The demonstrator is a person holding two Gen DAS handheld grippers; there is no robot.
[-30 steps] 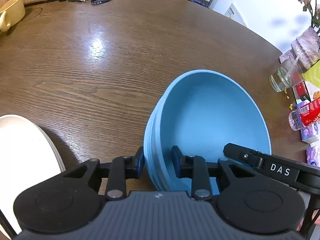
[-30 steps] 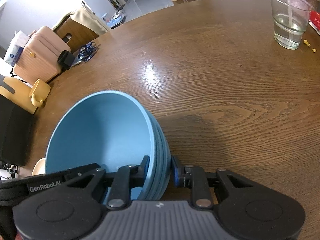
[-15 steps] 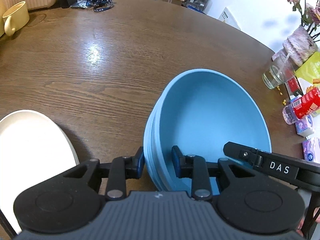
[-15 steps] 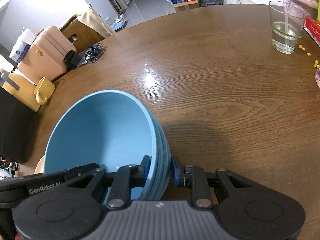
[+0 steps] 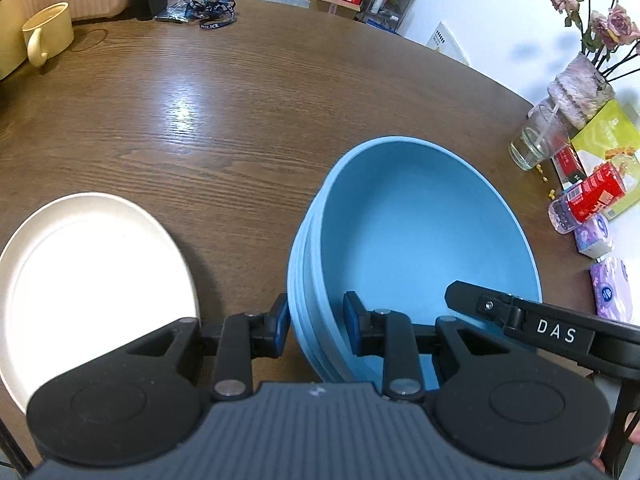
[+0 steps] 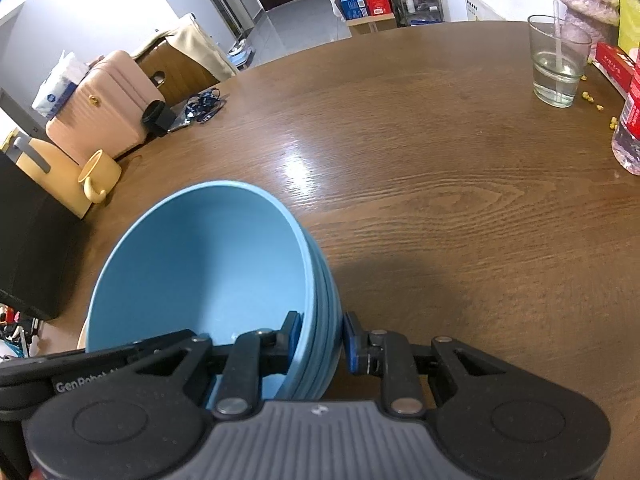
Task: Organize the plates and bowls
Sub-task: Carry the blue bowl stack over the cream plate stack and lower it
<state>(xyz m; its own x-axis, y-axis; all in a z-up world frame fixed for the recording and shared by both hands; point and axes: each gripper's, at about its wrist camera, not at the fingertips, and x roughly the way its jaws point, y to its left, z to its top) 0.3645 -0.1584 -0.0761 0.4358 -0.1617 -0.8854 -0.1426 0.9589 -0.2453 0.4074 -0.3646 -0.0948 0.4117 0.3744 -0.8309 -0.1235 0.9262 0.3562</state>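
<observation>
Brown wood-grain table (image 5: pixel 248 92) spreads under both my claws. My left claw (image 5: pixel 316 326) is clamped on the near rim of the stack of blue bowls (image 5: pixel 420 240), one pad inside, one outside; my right claw (image 6: pixel 320 338) pinches the opposite rim the same way. The top bowl looks empty. The stack casts a shadow, so it may be off the wood. Left of the stack lies a bare white plate (image 5: pixel 92 280). Right of it, near the table's edge, a glass (image 6: pixel 558 66) holds a little water and a straw.
</observation>
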